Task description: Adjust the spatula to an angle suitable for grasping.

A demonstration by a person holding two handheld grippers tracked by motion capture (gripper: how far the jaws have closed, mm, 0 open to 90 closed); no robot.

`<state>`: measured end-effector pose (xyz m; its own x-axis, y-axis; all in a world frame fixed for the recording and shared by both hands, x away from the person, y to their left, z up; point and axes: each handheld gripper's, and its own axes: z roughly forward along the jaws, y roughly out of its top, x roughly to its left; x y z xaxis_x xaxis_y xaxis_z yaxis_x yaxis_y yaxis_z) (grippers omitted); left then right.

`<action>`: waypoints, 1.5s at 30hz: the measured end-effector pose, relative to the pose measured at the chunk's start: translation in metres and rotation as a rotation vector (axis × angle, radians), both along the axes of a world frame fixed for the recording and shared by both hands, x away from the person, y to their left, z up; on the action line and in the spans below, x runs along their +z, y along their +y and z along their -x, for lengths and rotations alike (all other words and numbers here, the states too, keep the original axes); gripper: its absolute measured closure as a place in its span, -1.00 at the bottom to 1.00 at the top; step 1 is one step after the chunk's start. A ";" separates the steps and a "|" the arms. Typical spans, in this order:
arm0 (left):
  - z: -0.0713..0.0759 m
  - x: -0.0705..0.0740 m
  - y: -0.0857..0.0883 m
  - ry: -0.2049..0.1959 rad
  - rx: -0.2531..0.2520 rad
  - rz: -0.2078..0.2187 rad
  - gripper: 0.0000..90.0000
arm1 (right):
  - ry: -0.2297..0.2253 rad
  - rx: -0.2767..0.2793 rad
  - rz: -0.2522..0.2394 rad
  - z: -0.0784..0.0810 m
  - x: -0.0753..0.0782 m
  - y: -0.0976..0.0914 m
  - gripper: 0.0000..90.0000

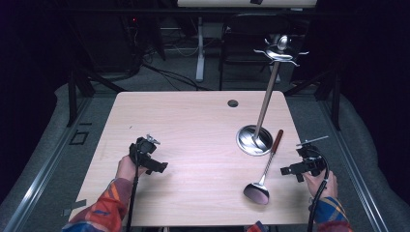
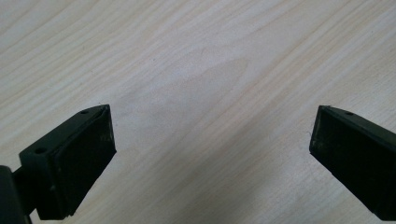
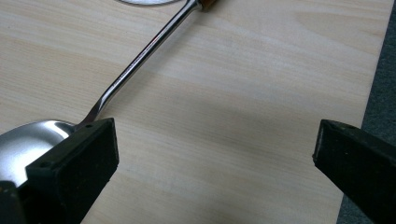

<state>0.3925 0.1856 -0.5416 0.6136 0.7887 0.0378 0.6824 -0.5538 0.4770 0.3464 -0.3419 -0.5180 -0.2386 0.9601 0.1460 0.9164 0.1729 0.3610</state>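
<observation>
A steel ladle (image 1: 265,173) with a reddish-brown handle lies flat on the right part of the wooden table (image 1: 193,130), bowl toward the front edge. Its shaft (image 3: 140,60) and shiny bowl (image 3: 32,140) run past my right gripper's left jaw. A tall utensil stand (image 1: 261,111) with a round steel base and hooks at the top stands just behind the ladle's handle. My right gripper (image 1: 290,170) sits to the right of the ladle, open and holding nothing (image 3: 215,154). Over bare wood at the table's left, my left gripper (image 1: 159,167) is open too (image 2: 212,140).
A small round cable hole (image 1: 233,103) sits near the table's far edge. The table's right edge (image 3: 373,93) lies close beside my right gripper, with grey floor beyond. Chairs, a desk leg and cables stand in the dark behind the table.
</observation>
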 end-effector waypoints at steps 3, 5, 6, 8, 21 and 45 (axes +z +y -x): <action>-0.001 -0.001 -0.001 0.004 0.001 -0.001 -0.99 | 0.000 0.003 -0.001 -0.001 0.000 0.001 -1.00; -0.002 -0.001 -0.003 -0.001 -0.006 -0.010 -0.99 | -0.012 0.008 -0.003 0.000 0.001 0.000 -1.00; -0.002 -0.001 -0.004 -0.005 -0.010 -0.013 -0.99 | -0.013 0.009 -0.003 0.000 0.000 -0.001 -1.00; -0.001 -0.001 -0.004 -0.011 -0.014 -0.013 -0.99 | -0.012 0.001 -0.002 0.000 0.000 -0.001 -1.00; 0.002 0.001 0.001 -0.023 -0.007 -0.017 -0.99 | 0.016 0.031 0.028 -0.007 -0.005 0.010 -1.00; 0.002 0.001 0.003 -0.031 -0.003 -0.023 -0.99 | 0.022 0.025 0.035 -0.023 -0.012 0.038 -1.00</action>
<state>0.3905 0.1886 -0.5405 0.6145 0.7854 0.0751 0.6655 -0.5671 0.4853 0.3696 -0.3035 -0.5300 -0.2597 0.9585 0.1176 0.9192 0.2080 0.3343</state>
